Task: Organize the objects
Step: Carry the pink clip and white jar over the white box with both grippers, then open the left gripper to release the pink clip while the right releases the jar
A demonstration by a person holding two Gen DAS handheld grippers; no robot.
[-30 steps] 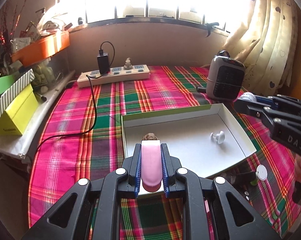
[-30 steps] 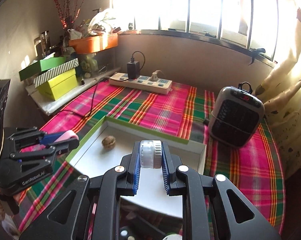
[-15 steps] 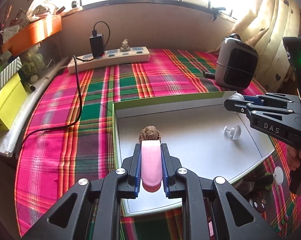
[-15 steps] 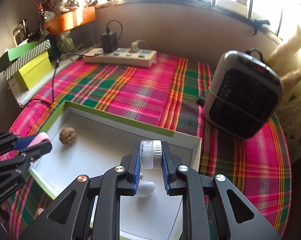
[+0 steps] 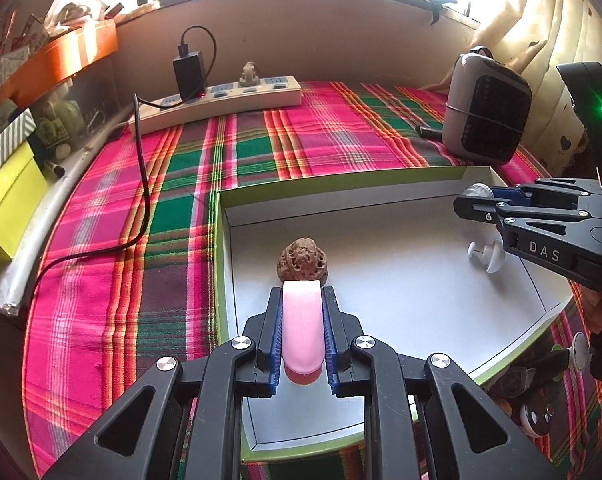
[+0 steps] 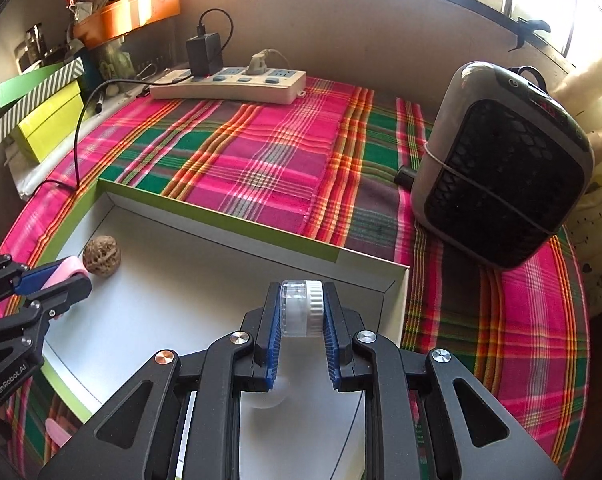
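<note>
A shallow white box with a green rim (image 5: 341,186) (image 6: 221,220) lies on the plaid cloth. Inside it rest a brown walnut (image 5: 302,261) (image 6: 101,256) and a white suction hook (image 5: 487,255). My left gripper (image 5: 302,300) (image 6: 67,276) is shut on a flat pink piece (image 5: 302,328) and hovers over the box's near left part, just short of the walnut. My right gripper (image 6: 301,304) (image 5: 475,196) is shut on a small clear vial with a white cap (image 6: 301,308) above the box's far right corner. A white round thing (image 6: 267,398) shows below the right jaws.
A white power strip (image 5: 217,100) (image 6: 229,82) with a black charger and cable lies at the back. A grey fan heater (image 5: 487,108) (image 6: 505,168) stands right of the box. Yellow and green boxes (image 6: 41,120) and an orange tray (image 6: 129,12) line the left ledge. Small items (image 5: 537,416) lie at the box's near right.
Both grippers have come forward and down over the white box, each keeping its grip. The walnut and the heater appear larger and closer.
</note>
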